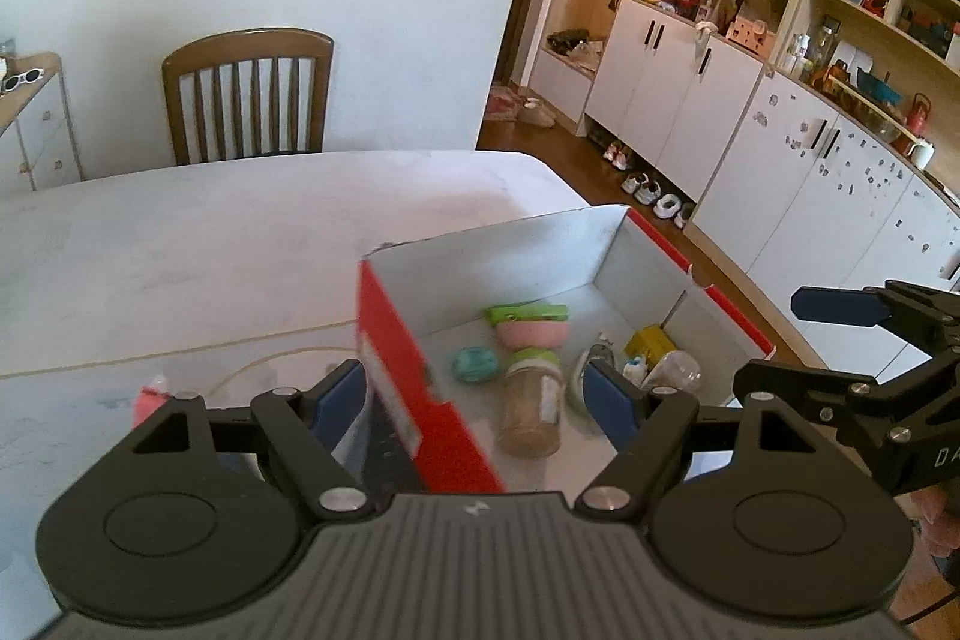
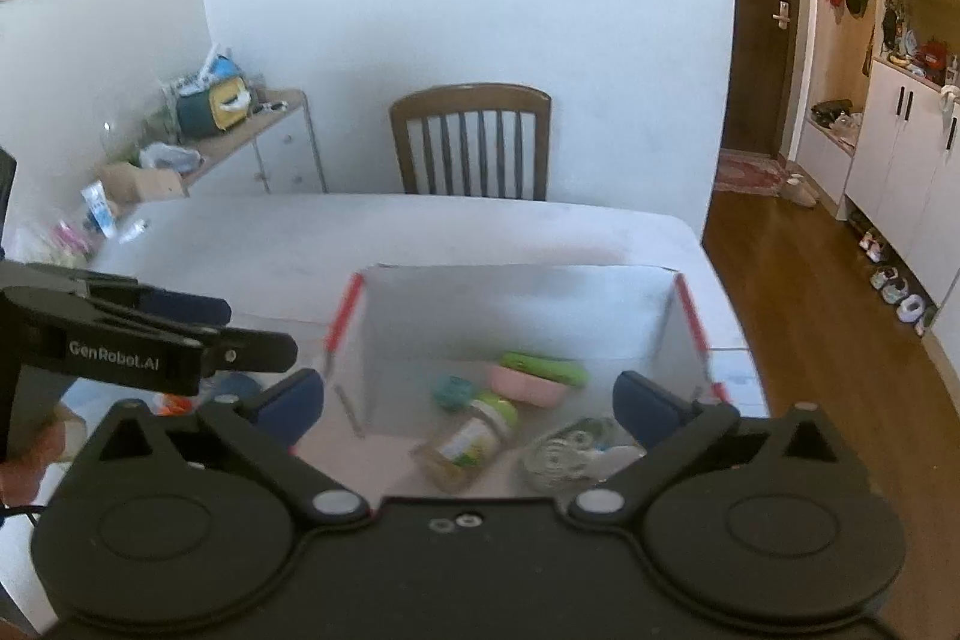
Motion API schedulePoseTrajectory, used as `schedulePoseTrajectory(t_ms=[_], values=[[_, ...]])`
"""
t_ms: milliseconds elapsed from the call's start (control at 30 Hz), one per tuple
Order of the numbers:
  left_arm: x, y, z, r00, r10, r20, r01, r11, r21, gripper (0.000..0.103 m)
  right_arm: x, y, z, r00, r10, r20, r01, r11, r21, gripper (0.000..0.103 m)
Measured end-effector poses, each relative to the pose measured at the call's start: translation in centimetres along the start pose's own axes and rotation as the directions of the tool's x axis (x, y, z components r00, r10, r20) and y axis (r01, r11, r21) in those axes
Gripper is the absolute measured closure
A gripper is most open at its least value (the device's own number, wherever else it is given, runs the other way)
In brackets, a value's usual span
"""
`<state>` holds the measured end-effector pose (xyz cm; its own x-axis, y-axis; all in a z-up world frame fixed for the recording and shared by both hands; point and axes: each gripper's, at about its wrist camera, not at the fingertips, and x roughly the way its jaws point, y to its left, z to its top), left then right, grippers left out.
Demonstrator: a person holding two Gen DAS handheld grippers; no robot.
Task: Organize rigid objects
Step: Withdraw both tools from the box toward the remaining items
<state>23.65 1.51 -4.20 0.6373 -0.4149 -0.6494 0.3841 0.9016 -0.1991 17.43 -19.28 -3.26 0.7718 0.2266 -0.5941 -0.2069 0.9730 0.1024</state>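
Box [image 1: 420, 400], red outside and white inside, is seen on the white table [image 1: 180, 250], near the table's right edge. Small things are kept inside it. A jar [image 1: 531, 409] with a green lid is laid on its side on the box floor. A pink bowl [image 1: 531, 334] is seen just behind the jar, and a green clip [image 1: 528, 313] is laid against the bowl's far side. A small teal thing [image 1: 474, 364] is found left of the jar. A yellow block [image 1: 648, 342] and a clear bottle [image 1: 675, 370] are tucked near the right wall. A grey and white thing [image 1: 591, 376] is seen between the jar and the bottle, but what it is cannot be told. The left gripper [image 1: 480, 394] is held open, with nothing gripped. One of its blue fingers [image 1: 339, 400] is seen outside the red left wall, and the other is seen over the inside of the box. In the right wrist view, the right gripper [image 2: 471, 406] is also held open and nothing is gripped by it. It is held over the near part of the box, with the jar seen between its fingers. A pink thing [image 1: 150, 397] is seen on the table left of the box. A brown chair [image 1: 249, 94] is pushed in at the far side of the table. White cupboards [image 1: 690, 100] are seen at the right, and shoes [image 1: 654, 202] are lined up on the wood floor below them.
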Motion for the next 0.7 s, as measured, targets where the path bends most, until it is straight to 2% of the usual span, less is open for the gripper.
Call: schedulePoseTrajectory(t_ms=[100,267,433,700], values=[[-1.5,1.6,-0.6,1.0,-0.002,0.013,0.002,1.0,0.003,0.016,0.0,1.8,-0.3,1.0,0.017,0.009,-0.017,1.0,0.012,0.0],[-3.5,4.2,-1.2,1.0,-0.008,0.026,0.008,1.0,0.014,0.015,0.6,5.1,-0.8,0.999,0.034,0.001,-0.034,0.999,0.022,0.0],[-5.0,7.3,-1.7,0.999,-0.009,0.053,0.009,1.0,0.006,0.002,1.2,8.1,-1.3,0.999,0.053,-0.011,-0.052,0.999,0.012,0.0],[-5.9,12.3,-2.3,0.997,0.015,0.082,-0.014,1.0,-0.017,0.001,3.2,13.0,-2.2,0.995,0.075,-0.06,-0.076,0.997,-0.007,0.0]])
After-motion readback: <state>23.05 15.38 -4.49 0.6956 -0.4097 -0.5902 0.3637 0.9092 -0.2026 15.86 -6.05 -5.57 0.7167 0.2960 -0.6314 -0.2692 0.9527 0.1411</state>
